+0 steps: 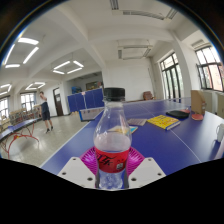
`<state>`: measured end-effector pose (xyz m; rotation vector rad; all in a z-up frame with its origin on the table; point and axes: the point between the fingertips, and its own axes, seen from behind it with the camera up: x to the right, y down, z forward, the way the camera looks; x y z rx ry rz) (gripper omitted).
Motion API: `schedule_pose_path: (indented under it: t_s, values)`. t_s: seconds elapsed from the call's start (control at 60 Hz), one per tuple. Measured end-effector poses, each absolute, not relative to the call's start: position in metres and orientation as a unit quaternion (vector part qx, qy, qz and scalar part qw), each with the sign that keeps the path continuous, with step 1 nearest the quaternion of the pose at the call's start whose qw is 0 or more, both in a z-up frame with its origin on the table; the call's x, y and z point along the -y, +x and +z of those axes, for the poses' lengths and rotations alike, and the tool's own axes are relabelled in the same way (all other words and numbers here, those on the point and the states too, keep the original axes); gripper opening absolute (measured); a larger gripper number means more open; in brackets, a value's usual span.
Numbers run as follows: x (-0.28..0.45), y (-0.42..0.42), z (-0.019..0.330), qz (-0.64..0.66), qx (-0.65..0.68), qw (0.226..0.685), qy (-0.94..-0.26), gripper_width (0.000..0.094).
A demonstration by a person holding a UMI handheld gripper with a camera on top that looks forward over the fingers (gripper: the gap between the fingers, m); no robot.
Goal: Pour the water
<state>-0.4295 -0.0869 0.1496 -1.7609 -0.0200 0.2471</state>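
Standing between the gripper's (112, 172) fingers, a bottle (113, 140).

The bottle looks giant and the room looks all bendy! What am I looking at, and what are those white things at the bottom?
This picture comes from a small camera riding on a hand-held gripper, a grabbing tool with two fingers that a person carries. The camera looks forward along the fingers, and its wide lens bends the room. The white things are those fingers, with pink pads on their inner sides. Between them stands a clear plastic bottle with a dark cap and a red label, so close it looks huge. The pads hug its lower part, so the gripper seems to be holding it. Underneath is a blue table, with a yellow book farther back. Behind is a big room with ceiling lights and windows.
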Motion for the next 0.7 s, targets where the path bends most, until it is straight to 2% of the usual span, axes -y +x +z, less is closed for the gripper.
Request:
schedule_pose_path:
  t_s: [0.083,0.233,0.333,0.45,0.567,0.7]
  values:
    - [0.085,-0.416,0.199,0.168,-0.01,0.646,-0.744,0.0321]
    - [0.1,-0.367,0.309,0.328,-0.065,0.659,-0.673,0.032]
    - [0.108,-0.307,0.379,0.453,-0.117,0.641,-0.608,0.032]
    - [0.112,-0.204,0.429,0.595,-0.192,0.588,-0.513,0.0322]
    - [0.112,-0.085,0.433,0.7,-0.287,0.515,-0.403,0.0322]
    - [0.092,0.025,0.38,0.757,-0.4,0.425,-0.294,0.0321]
